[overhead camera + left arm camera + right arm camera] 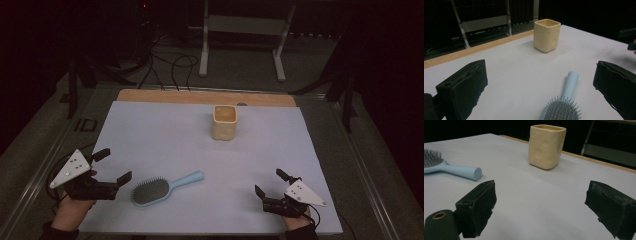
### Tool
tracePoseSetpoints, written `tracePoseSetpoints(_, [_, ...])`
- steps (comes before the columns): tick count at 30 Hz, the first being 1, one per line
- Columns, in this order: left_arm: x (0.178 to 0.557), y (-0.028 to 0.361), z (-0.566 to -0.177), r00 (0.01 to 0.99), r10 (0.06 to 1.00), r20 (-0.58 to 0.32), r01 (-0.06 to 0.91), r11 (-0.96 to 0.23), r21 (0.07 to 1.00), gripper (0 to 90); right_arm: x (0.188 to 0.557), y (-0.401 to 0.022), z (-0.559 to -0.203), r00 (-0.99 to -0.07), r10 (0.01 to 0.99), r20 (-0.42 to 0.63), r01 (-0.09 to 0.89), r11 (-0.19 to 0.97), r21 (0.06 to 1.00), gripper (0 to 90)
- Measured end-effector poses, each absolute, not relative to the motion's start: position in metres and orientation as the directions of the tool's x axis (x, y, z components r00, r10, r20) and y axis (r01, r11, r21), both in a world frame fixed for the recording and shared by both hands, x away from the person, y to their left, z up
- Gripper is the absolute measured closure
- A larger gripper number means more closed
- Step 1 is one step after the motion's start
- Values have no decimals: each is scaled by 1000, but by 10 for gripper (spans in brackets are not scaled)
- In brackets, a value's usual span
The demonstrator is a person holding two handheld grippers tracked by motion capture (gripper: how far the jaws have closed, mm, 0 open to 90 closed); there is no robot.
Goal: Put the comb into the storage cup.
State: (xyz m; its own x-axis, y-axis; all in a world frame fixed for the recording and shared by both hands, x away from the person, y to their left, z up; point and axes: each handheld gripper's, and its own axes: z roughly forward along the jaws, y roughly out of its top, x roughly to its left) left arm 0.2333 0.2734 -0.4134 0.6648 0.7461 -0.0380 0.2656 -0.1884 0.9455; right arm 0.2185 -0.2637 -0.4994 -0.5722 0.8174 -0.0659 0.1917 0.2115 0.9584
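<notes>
A light blue hairbrush (162, 187) lies flat on the white sheet near the front, bristles up, its handle (571, 83) pointing toward the far right. A cream, square-mouthed cup (224, 122) stands upright near the far middle of the sheet. My left gripper (114, 165) rests at the front left, open, its jaws wide apart just left of the brush head (561, 111). My right gripper (270, 182) sits at the front right, open and holding nothing, with the cup (547, 146) ahead of it and the brush (451, 168) off to its left.
The white sheet (165, 135) covers a wooden tabletop whose bare strip (200, 96) shows at the far edge. Beyond it stand a metal frame (242, 37) and loose cables (170, 65) on the dark floor. A metal rail (365, 175) runs along the right side.
</notes>
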Motion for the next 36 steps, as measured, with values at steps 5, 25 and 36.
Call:
tracePoseSetpoints(5, [242,264,-403,657,752,-47,292,-197,936,0,218,-264,-499,-573,817,-62,193,208,959,92])
tracePoseSetpoints(25, [272,190,-384,734,679,-1,308,-333,891,0,218,-264,-499,-577,815,-43,204,195,959,92])
tracePoseSetpoints(36, [279,158,-394,771,637,-14,324,-373,869,0,218,-263,-500,-586,809,-50,199,203,959,92])
